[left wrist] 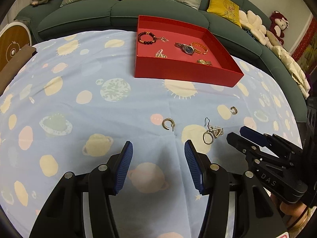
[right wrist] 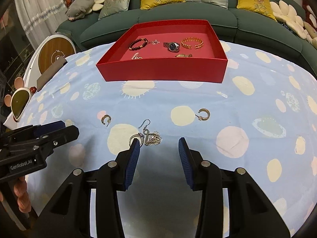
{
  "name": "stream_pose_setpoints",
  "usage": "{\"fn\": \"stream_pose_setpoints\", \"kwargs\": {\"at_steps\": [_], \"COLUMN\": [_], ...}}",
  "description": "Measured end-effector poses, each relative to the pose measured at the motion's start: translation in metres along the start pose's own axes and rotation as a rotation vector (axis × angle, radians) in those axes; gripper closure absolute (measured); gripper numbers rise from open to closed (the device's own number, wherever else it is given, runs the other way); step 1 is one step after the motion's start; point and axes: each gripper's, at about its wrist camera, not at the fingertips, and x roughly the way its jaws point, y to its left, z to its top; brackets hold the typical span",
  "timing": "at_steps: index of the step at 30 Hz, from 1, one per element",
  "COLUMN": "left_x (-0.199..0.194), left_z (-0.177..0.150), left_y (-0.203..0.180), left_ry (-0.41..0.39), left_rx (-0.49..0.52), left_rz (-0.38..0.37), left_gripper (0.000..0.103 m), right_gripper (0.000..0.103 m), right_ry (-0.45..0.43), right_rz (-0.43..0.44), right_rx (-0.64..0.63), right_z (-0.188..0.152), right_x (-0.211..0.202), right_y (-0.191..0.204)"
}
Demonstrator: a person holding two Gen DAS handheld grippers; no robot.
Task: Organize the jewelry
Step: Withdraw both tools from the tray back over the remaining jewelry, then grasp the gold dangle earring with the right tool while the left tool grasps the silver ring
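Observation:
On the blue planet-print cloth (left wrist: 65,103) lies a tangle of a silver ring and drop earrings (left wrist: 213,132) (right wrist: 148,136). One small hoop earring (left wrist: 168,124) (right wrist: 106,119) lies to its left and another hoop (left wrist: 233,110) (right wrist: 203,114) to its right. My left gripper (left wrist: 157,145) (right wrist: 70,127) hangs open just short of the left hoop, nothing between its pads. My right gripper (right wrist: 158,141) (left wrist: 235,132) is open too, its left fingertip (right wrist: 136,143) beside the silver ring. The red box (left wrist: 188,73) (right wrist: 164,70) behind holds bracelets, watches and small pieces.
A green sofa (right wrist: 158,17) with yellow and grey cushions curves round the far side. At the left edge sit a round white device with a wooden disc (right wrist: 54,53), a brown flat pad (right wrist: 51,70) and sunglasses (right wrist: 18,101). A person's fingers (right wrist: 21,194) grip the left handle.

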Motion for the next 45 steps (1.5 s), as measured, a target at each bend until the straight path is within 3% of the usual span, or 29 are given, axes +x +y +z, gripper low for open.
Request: {"fn": "stream_pose_setpoints", "kwargs": {"at_steps": [13,23,36,45], "left_x": [0.006,0.009,0.029,0.058], "left_z": [0.001,-0.001,-0.001,0.004], "left_y": [0.005,0.004,-0.035,-0.076], "left_ry": [0.020,0.029,0.036,-0.008], "left_rx": [-0.008,-0.001,0.068,0.159], "left_rz": [-0.014,-0.016,-0.043,0.031], "left_gripper": [0.051,0.051,0.051,0.050], "right_gripper": [0.070,0.091,0.093,0.093], "right_ry": [0.021,0.032,0.079,0.065], "right_rz": [-0.027,-0.037,-0.046,-0.025], "right_rx": [-0.061,-0.061,0.023,0.073], "right_z": [0.002,0.001,-0.015,-0.014], "right_x": [0.028,0.023,0.009,-0.003], "right_y": [0.017,0.013,-0.021,-0.037]}}
